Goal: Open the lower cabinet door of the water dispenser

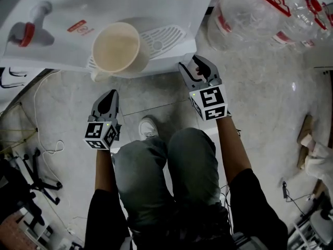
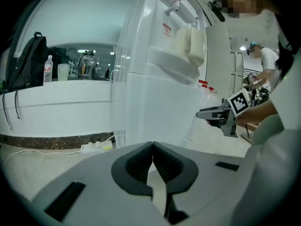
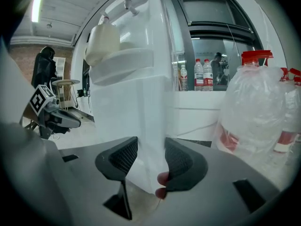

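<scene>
The water dispenser (image 1: 104, 9) stands at 12 o'clock in the head view. The right gripper (image 1: 196, 66), at 1 o'clock, has wide jaws around the cabinet door (image 3: 146, 126) edge. The left gripper (image 1: 110, 95), at 9 o'clock, is closed tight.

Head view's top edge chops off the water dispenser (image 1: 171, 4), and its drip tray (image 1: 162, 37) totally hides the cabinet door (image 2: 160, 107) ahead of the right gripper (image 1: 195, 66). Tap label's (image 1: 76, 26) unreadable.
</scene>
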### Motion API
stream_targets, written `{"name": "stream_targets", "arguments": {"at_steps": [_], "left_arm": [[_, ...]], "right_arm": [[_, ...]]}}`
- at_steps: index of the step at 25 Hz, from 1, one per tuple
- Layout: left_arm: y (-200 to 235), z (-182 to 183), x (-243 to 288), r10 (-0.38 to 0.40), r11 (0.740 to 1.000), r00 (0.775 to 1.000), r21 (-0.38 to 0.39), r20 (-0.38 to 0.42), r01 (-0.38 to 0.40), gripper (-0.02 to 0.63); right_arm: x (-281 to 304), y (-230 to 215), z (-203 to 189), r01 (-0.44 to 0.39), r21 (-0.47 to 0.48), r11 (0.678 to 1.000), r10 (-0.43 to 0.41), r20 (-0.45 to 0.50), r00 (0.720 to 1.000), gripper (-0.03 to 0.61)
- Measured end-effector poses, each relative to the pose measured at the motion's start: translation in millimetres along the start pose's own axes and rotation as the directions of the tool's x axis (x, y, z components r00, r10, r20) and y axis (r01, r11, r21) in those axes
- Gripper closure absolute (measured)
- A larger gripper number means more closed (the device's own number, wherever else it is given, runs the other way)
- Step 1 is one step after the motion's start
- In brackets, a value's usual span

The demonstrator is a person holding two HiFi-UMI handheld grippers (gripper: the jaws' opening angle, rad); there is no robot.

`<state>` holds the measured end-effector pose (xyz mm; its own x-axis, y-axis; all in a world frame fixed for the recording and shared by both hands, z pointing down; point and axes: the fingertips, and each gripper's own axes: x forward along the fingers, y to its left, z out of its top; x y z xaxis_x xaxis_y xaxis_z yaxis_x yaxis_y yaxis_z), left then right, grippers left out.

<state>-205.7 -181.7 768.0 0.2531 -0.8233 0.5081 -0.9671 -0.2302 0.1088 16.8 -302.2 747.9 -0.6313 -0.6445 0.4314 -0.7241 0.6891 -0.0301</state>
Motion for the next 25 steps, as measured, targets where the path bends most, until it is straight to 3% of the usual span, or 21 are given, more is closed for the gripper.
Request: {"name": "stream_targets", "arguments": {"at_steps": [6, 14, 25], "left_arm": [[-27, 16, -23, -0.057, 0.998, 0.993, 0.006, -0.108, 0.058, 0.601], [-60, 31, -60, -0.062, 0.998, 0.990, -0.033, -0.128, 0.059, 0.601], [-81, -25, -165, -0.024, 0.989, 0.979, -0.150, -0.201, -0.006, 0.601]], "right_arm": [[-17, 13, -4, 0.044, 0.086, 0.995, -0.039, -0.059, 0.997, 0.382], [-45, 37, -15, 0.056, 0.126, 0.990, -0.040, -0.127, 0.991, 0.380], [-84, 93, -36, 0.003, 0.077, 0.997, 0.016, -0.245, 0.969, 0.382]]}}
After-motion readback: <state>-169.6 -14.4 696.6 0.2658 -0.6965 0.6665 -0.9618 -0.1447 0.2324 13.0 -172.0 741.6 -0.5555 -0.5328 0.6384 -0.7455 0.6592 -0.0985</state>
